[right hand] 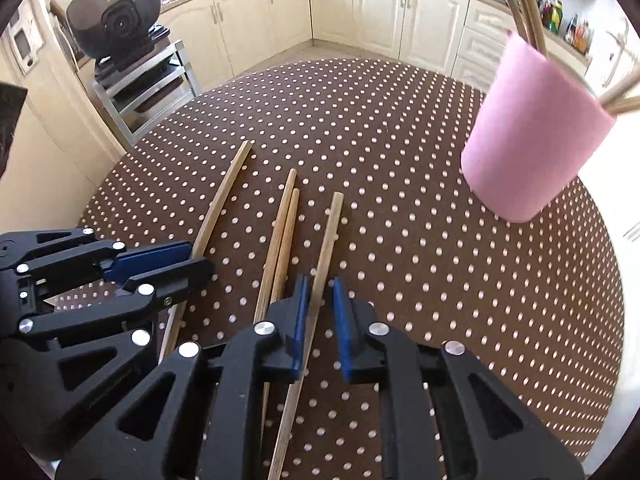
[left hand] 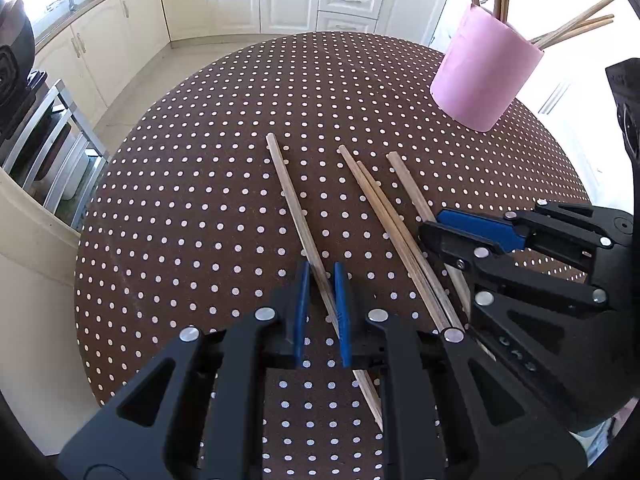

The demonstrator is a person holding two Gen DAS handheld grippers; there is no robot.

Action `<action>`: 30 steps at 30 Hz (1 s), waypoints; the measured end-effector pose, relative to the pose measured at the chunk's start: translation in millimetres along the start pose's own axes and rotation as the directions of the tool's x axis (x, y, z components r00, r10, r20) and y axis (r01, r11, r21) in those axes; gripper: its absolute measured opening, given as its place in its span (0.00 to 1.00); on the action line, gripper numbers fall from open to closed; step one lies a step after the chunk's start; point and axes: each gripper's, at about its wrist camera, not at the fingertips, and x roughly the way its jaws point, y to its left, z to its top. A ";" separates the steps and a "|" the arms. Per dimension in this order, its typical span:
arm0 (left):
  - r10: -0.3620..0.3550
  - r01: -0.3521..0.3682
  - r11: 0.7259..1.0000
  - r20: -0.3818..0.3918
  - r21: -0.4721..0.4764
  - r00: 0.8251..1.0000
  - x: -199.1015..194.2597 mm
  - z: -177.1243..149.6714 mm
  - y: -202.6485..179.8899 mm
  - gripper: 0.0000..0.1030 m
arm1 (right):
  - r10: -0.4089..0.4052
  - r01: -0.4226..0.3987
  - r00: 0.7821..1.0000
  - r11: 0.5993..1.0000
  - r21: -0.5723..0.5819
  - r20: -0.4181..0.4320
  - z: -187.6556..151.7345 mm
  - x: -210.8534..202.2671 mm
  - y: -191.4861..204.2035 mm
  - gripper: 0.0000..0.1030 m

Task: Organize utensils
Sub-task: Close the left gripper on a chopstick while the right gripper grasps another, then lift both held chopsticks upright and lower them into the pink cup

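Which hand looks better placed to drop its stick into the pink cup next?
Probably the right. The right tool straddles the stick nearest the pink cup; the left tool straddles the farthest stick.

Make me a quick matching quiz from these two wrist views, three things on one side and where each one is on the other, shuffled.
1. leftmost chopstick
2. rightmost chopstick
3. pink cup

A. upright on the table, sticks inside
B. between the open left gripper pads
C. between the open right gripper pads

Pairs: 1-B, 2-C, 3-A
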 end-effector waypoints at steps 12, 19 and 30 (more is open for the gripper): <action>-0.044 0.047 0.998 0.065 -0.048 0.997 -16.3 -0.1 5.3 0.05 | 0.060 -0.064 0.993 0.997 0.041 0.104 -6.3 -33.6 -6.1 0.04; -0.086 0.091 0.996 0.167 -0.019 0.982 -62.7 -1.4 -8.8 0.05 | 0.086 -0.100 0.974 0.993 0.058 0.208 -10.1 -84.4 -16.4 0.04; -0.199 0.183 0.980 0.337 0.079 0.920 -151.5 -14.8 -43.8 0.05 | 0.132 -0.165 0.920 0.984 0.060 0.370 -25.8 -160.0 -28.4 0.04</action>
